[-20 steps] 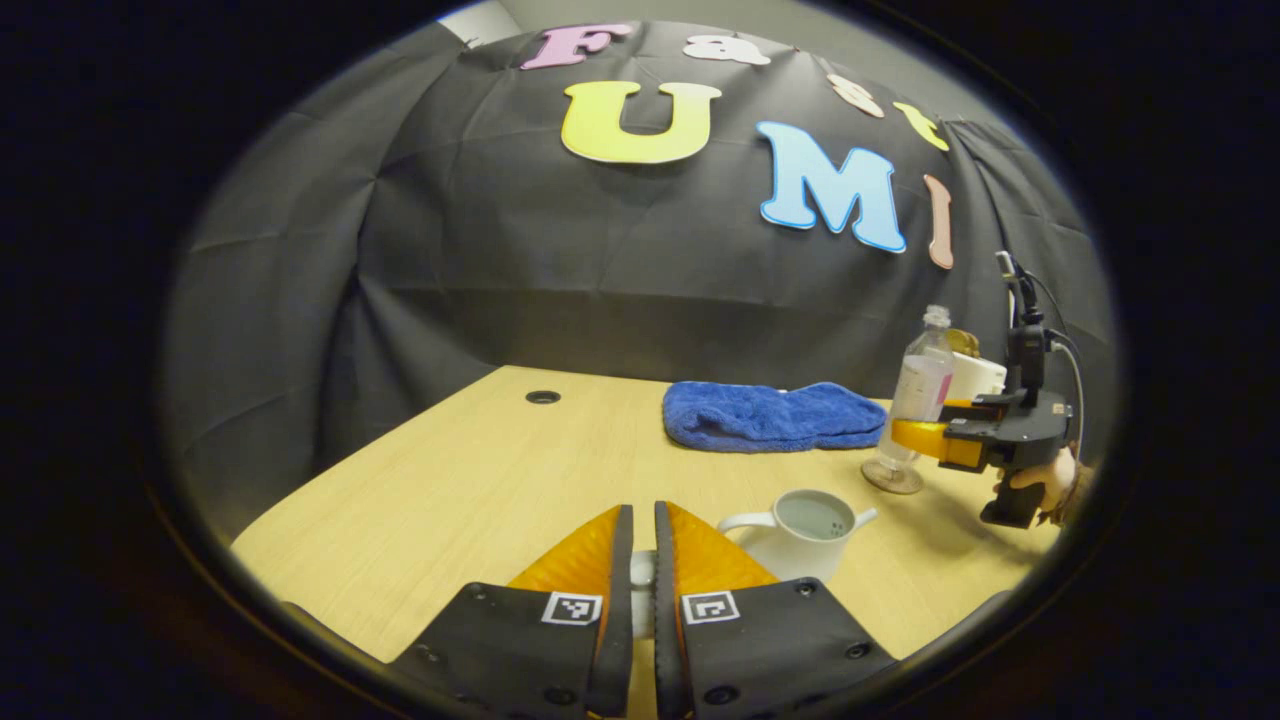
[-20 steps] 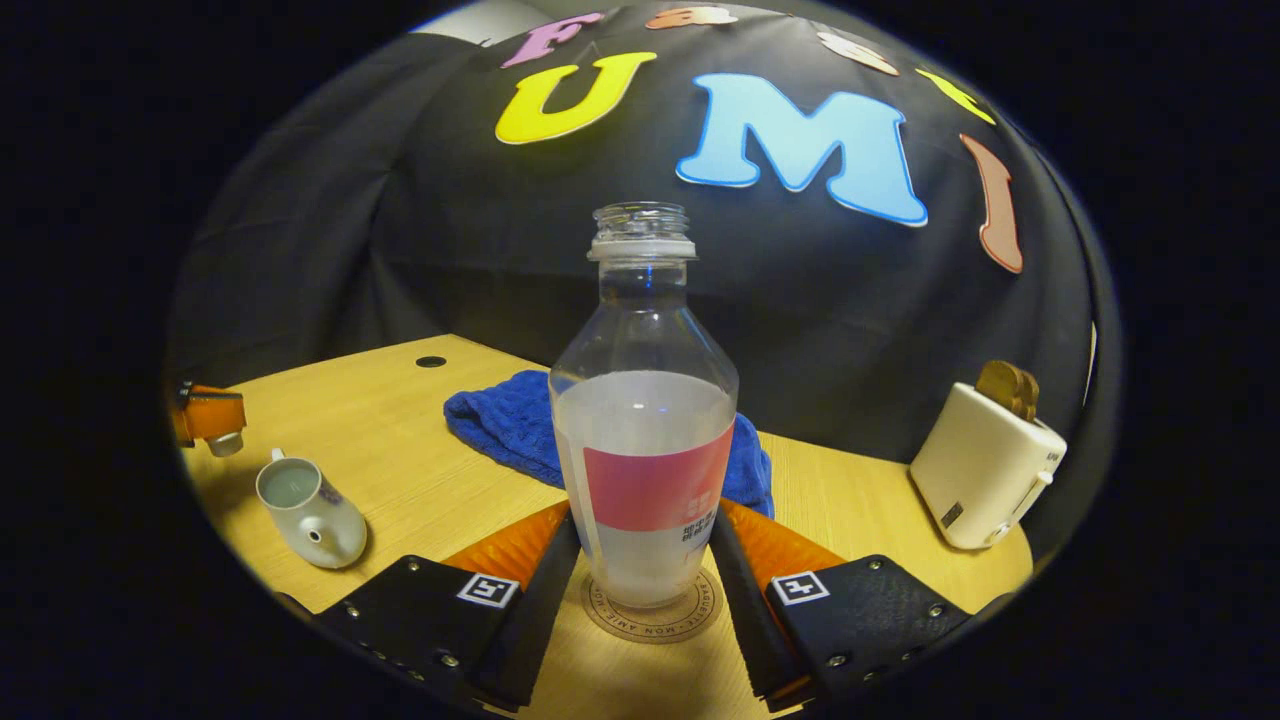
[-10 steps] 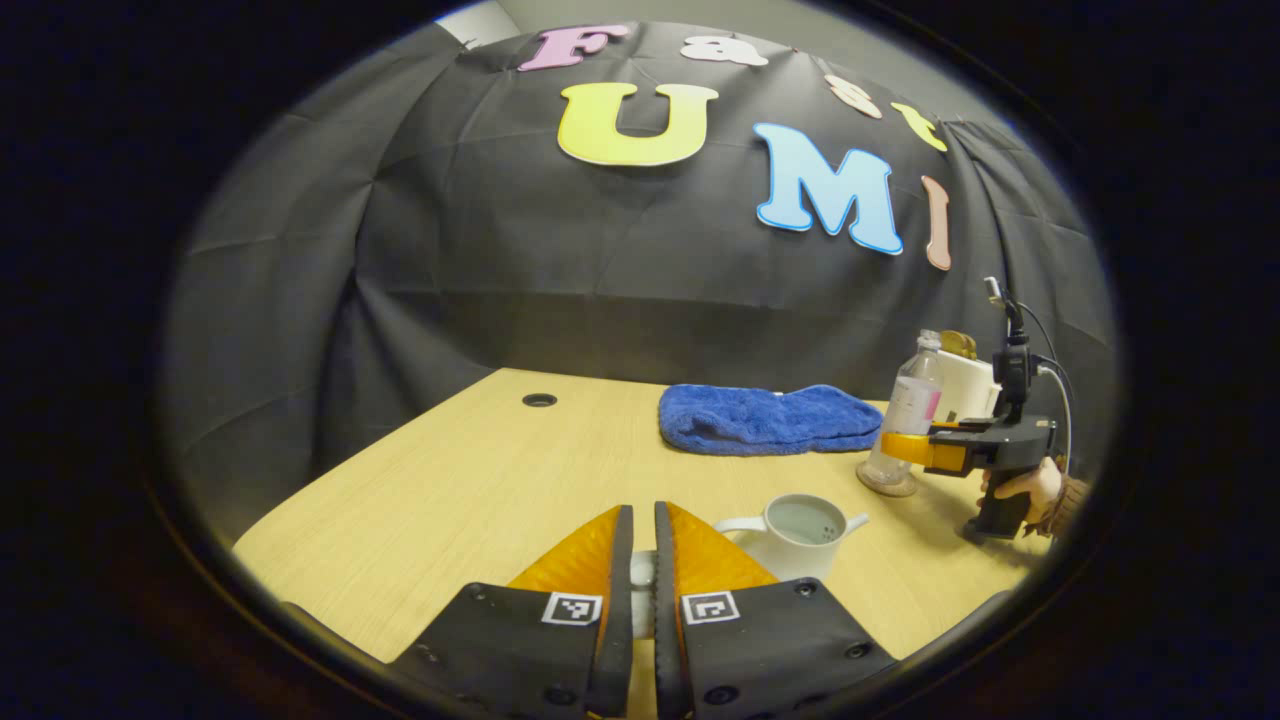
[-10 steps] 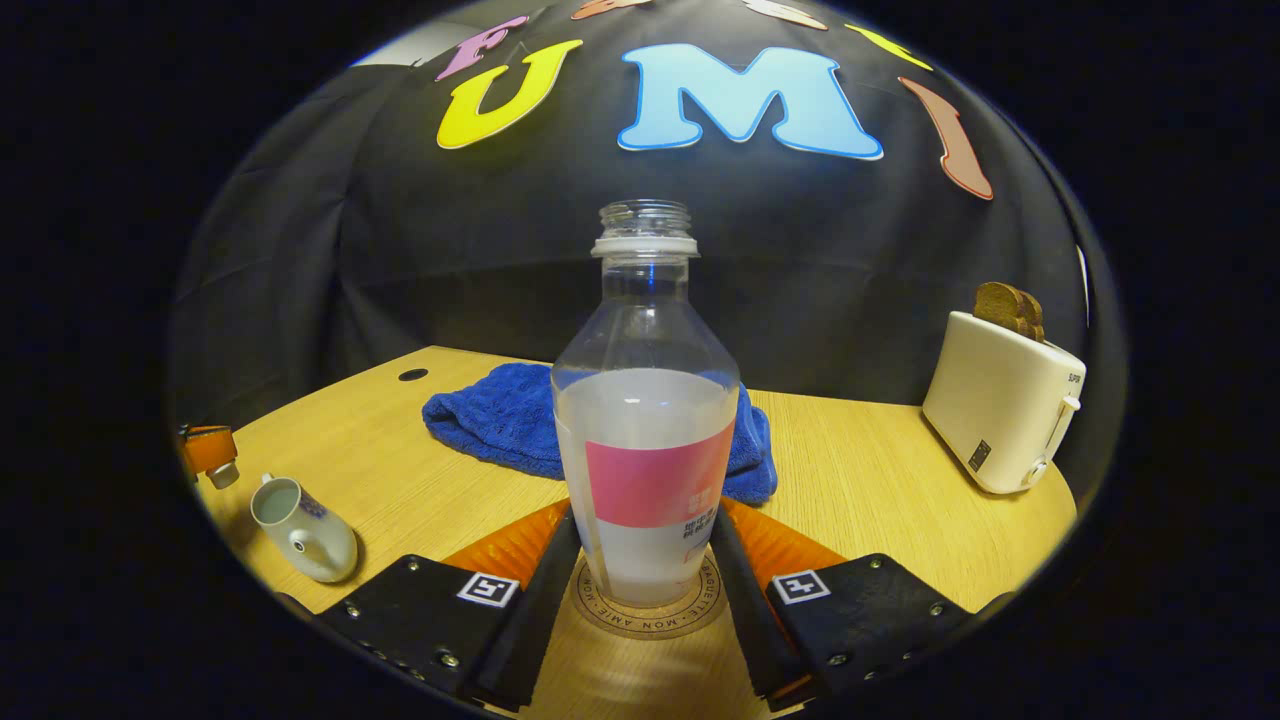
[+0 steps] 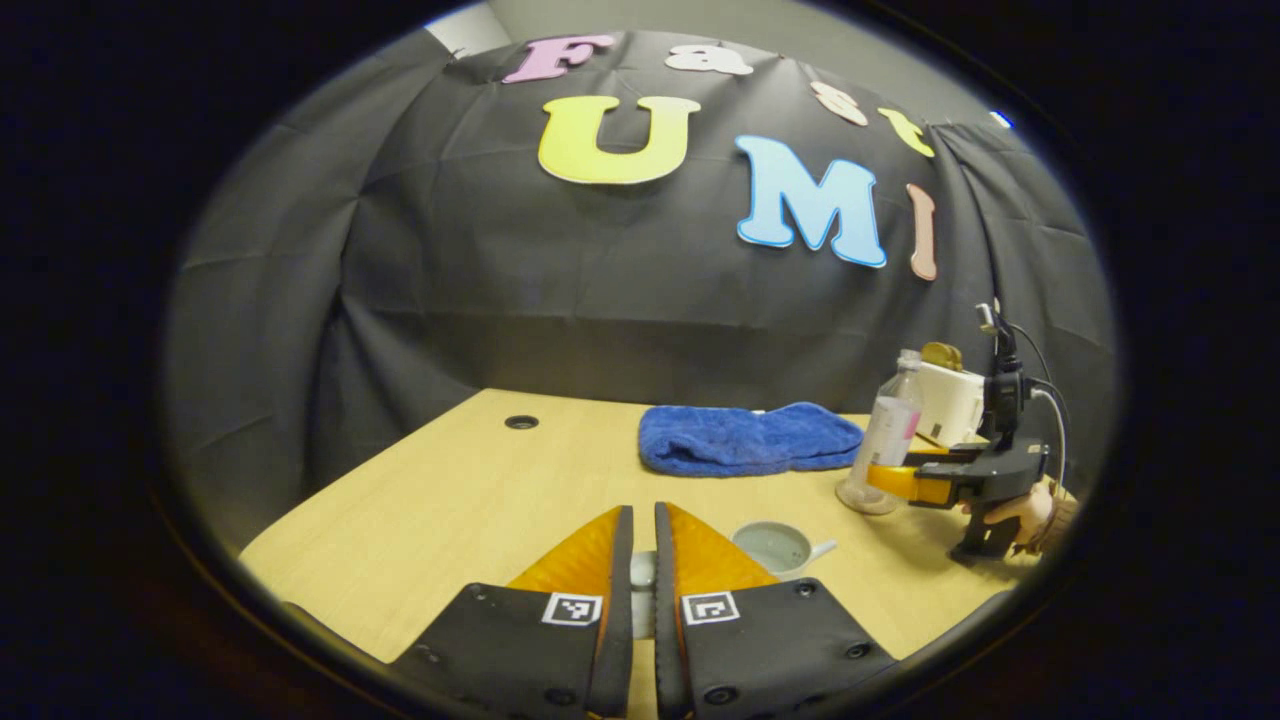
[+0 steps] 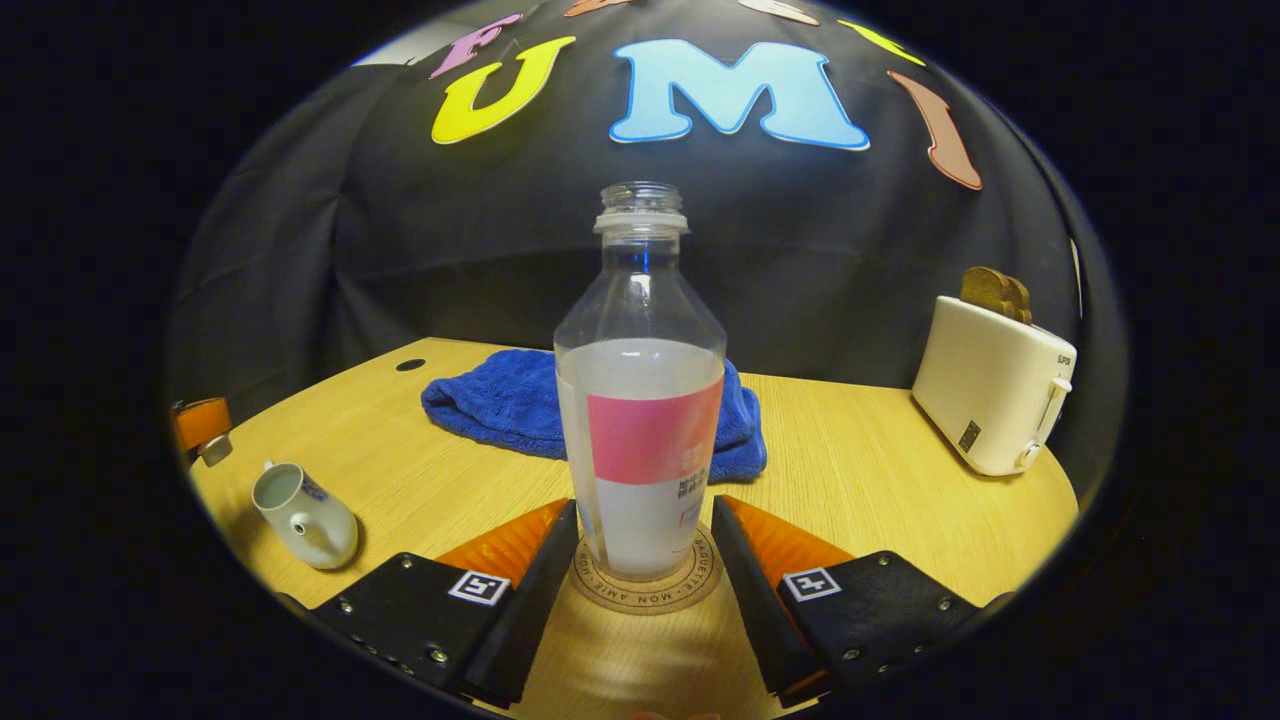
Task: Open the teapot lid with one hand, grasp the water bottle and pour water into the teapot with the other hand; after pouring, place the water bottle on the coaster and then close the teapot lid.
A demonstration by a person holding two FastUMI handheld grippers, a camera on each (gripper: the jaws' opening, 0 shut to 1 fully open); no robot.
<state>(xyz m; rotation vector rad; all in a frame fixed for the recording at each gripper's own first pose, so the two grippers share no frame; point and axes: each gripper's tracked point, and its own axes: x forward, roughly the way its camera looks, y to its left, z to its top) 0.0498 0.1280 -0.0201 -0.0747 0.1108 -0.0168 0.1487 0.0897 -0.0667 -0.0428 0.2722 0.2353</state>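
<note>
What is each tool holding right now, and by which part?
The left tool grips the teapot lid by its top knob. The right tool flanks the water bottle low on its body, on the coaster; whether it presses cannot be told.

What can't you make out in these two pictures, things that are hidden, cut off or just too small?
- Teapot lid, left gripper view: a small pale sliver between the left gripper fingers, which hide the rest.
- Teapot, left gripper view: body hidden behind that gripper.
- Coaster lettering, right gripper view: partly covered by the water bottle.
- Bottle label's small print: too small.
- Left gripper in the right gripper view: cut off at the edge.
</note>
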